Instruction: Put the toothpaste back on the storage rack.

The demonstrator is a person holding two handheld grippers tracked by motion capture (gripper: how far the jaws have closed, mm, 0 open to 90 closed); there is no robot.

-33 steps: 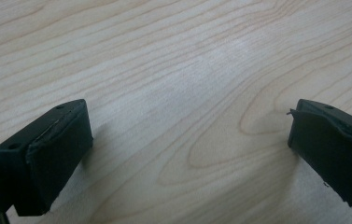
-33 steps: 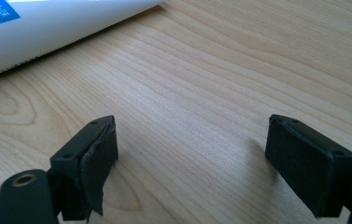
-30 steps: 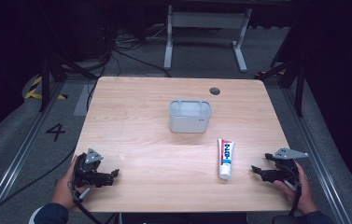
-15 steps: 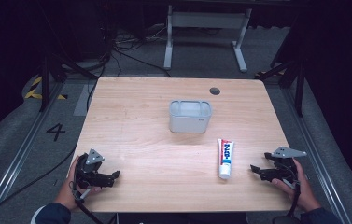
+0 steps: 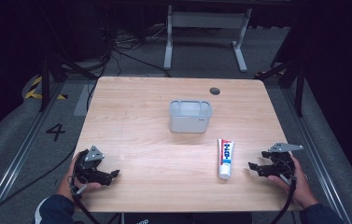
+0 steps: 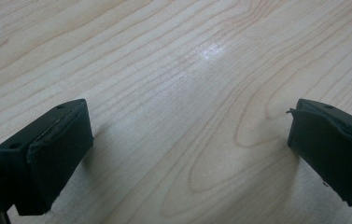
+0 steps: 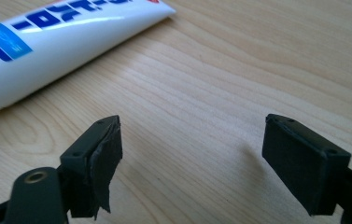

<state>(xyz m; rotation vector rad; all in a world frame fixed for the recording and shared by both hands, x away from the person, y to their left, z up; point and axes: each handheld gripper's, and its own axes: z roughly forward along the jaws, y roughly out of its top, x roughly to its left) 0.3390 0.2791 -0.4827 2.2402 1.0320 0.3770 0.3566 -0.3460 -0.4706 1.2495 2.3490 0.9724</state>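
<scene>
Pale wood, light-grained and matte, covers the bench (image 5: 136, 116), which has rounded corners and a small dark round hole (image 5: 215, 90) near its far edge. A grey-white rectangular container (image 5: 190, 116) stands upright around the middle of the bench, its open top facing up. Nearer the person and to the right of it lies a white toothpaste tube (image 5: 225, 157) with blue lettering and a red patch at its far end, flat on the wood, its length running roughly from the far side toward the near side. The left gripper (image 5: 112, 174) rests low on the near left corner of the bench, held in the person's left hand (image 5: 67, 183); in the left gripper view its two black jaws stand wide apart with nothing but bare wood between them. The right gripper (image 5: 253, 166) sits at the near right, held in the right hand (image 5: 295, 184), pointing toward the tube and near it without touching; its jaws are likewise spread, with only wood grain between them (the tube crosses the upper left corner of the right gripper view, beyond the jaw tips). A dark sleeve (image 5: 52, 212) shows at the bottom left. On the grey floor left of the bench a number 4 (image 5: 55, 131) is marked.
</scene>
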